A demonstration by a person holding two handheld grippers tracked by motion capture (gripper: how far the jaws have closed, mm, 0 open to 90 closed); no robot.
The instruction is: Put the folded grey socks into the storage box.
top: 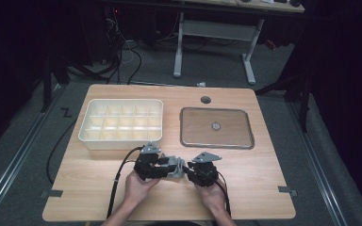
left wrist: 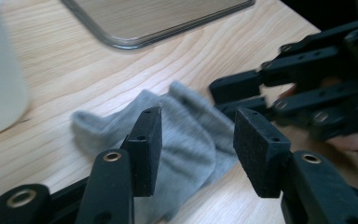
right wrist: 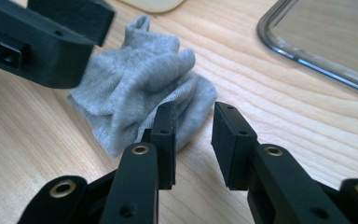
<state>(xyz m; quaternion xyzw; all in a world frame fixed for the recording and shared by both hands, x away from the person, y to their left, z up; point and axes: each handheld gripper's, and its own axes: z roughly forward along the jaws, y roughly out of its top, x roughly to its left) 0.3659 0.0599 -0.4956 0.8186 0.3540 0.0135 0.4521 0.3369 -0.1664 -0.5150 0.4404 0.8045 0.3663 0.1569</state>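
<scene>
A crumpled grey sock [top: 176, 165] lies on the wooden table near its front edge, between the two hand-held grippers. My left gripper [top: 168, 165] points right at it; in the left gripper view its jaws [left wrist: 200, 122] stand apart over the sock [left wrist: 186, 140] without pressing it. My right gripper [top: 186, 168] points left from the other side. In the right gripper view its jaws [right wrist: 195, 116] are open with bare table between them, and the sock [right wrist: 140, 84] rests just beyond the left pad. Each gripper view shows the other gripper across the sock.
A white compartment box [top: 121, 122] stands behind the grippers at left. A clear shallow tray [top: 217, 128] with a small round thing in it lies at right. A round cable hole [top: 206, 100] sits near the table's far edge.
</scene>
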